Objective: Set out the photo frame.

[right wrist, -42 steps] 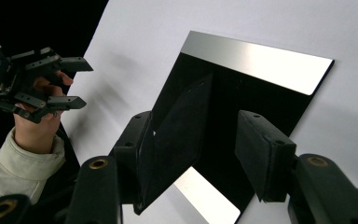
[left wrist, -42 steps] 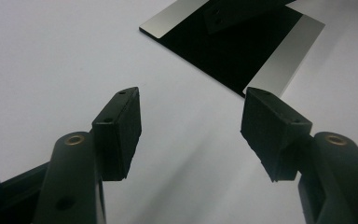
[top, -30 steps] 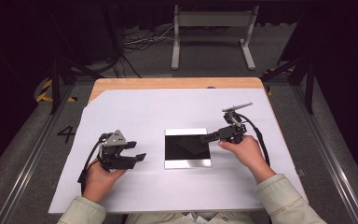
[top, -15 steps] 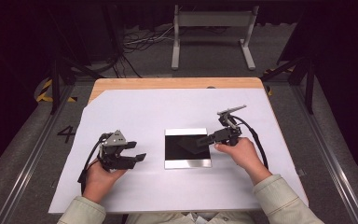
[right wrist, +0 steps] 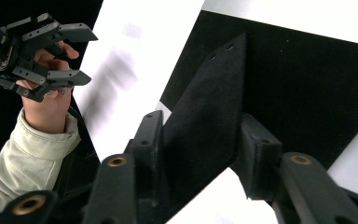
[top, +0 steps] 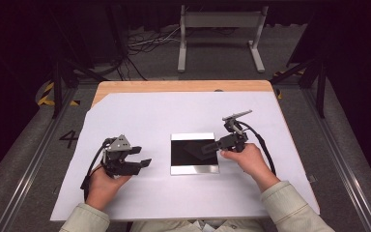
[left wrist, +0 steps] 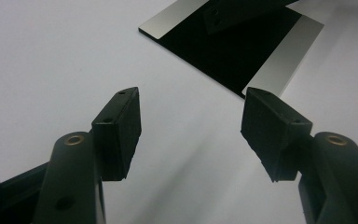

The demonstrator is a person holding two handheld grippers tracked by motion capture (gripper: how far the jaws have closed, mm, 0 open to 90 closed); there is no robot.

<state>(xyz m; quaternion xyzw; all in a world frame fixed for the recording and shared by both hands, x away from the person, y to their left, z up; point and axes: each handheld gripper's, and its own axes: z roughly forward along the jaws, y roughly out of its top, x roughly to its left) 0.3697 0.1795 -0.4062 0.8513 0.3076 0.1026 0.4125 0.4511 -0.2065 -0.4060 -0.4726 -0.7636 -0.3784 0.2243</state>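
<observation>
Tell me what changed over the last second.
The right hand-held gripper eased slightly nearer over the black tile, and its jaws have just been closing around a thin black piece standing between them; full contact is unclear. The left hand-held gripper stayed open and parked on the white sheet; the tile has not shifted.

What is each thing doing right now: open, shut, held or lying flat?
Left gripper: fingers open, nothing between them.
Right gripper: fingers have just been closing, black piece between them.
Black piece: gripped on both sides.
Square plate: lying flat on the table.
</observation>
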